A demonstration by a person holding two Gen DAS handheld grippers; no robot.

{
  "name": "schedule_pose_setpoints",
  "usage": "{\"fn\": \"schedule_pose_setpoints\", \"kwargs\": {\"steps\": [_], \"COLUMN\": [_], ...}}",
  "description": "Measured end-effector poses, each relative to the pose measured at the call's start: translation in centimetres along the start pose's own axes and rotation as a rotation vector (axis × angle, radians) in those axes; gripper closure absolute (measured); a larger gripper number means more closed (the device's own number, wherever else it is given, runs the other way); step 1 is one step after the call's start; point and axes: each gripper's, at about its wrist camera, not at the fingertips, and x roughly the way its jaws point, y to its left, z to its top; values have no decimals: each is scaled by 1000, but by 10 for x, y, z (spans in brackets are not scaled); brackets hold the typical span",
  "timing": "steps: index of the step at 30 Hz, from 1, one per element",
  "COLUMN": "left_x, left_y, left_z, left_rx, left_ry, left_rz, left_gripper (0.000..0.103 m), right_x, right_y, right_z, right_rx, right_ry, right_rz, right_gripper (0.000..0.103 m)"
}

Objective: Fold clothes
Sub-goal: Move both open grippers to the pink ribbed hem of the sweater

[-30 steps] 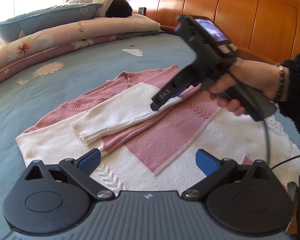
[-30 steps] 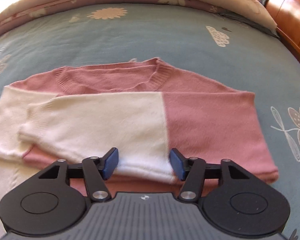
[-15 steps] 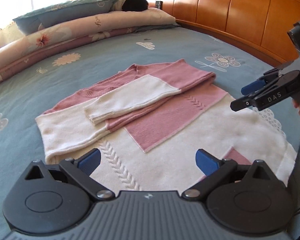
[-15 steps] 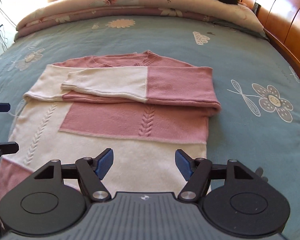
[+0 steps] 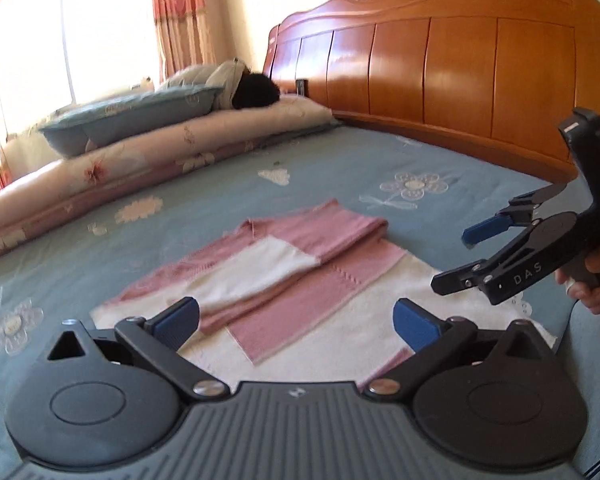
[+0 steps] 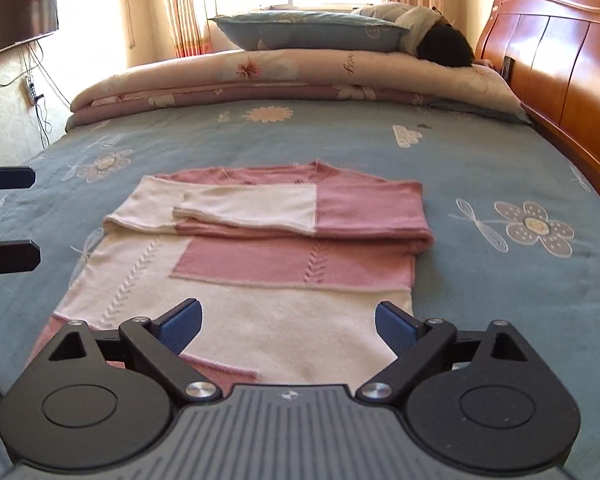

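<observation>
1. Bed [image 6: 480, 160]: covered by a blue-grey sheet with a flower print; it carries everything listed below.
2. Headboard [image 5: 440, 64]: orange-brown wood in panels, along the far right side of the bed.
3. Rolled quilt [image 6: 292, 76]: pink with a floral print, lying across the far end of the bed, with a blue-grey pillow [image 6: 308, 32] on top of it.
4. Sweater [image 6: 260, 248]: pink and white knit, lying flat near the middle of the bed. Both sleeves are folded across the chest, the white sleeve uppermost. The hem end is nearest both cameras.
5. Right gripper [image 6: 288, 320]: held over the hem end of the sweater, clear of the cloth. Its fingers are opening and already stand wide apart, with nothing held between them. In the left wrist view it sits at the right edge, held by a hand [image 5: 588, 284].
6. Left gripper [image 5: 296, 316]: above the near edge of the sweater, fingers spread wide, gripping nothing, not touching the cloth.
</observation>
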Motion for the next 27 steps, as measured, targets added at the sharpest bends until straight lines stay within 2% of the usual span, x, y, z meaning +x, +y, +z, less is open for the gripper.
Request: {"fn": "schedule_pose_setpoints", "kwargs": {"steps": [6,8,11,15,16,20,27], "left_x": [60,73,88,89,87,82,68], "left_y": [-19,-19,-19,-13,-15,-18,-30], "left_z": [-58,-69,-81,-99,-102,-109,-113], "left_rx": [-51,-80,-106,-213,-205,-210,-231], "left_ry": [173,195,236,192,175,137,159], "left_rz": [17,14,48,44,49,70,127], "left_gripper": [1,1,1,1,1,1,1], "right_x": [31,40,58,69,68,62,44], "right_y": [-7,-4,1,6,8,7,9], "right_z": [-48,-53,-60,-76,-80,-89,-104], "right_rx": [35,22,-3,-33,-47,-50,-70], "right_ry": [46,28,55,63,50,22,27], "right_rz": [7,0,-19,-33,-36,-35,-55], "right_gripper": [7,7,7,3,0,0,0]}}
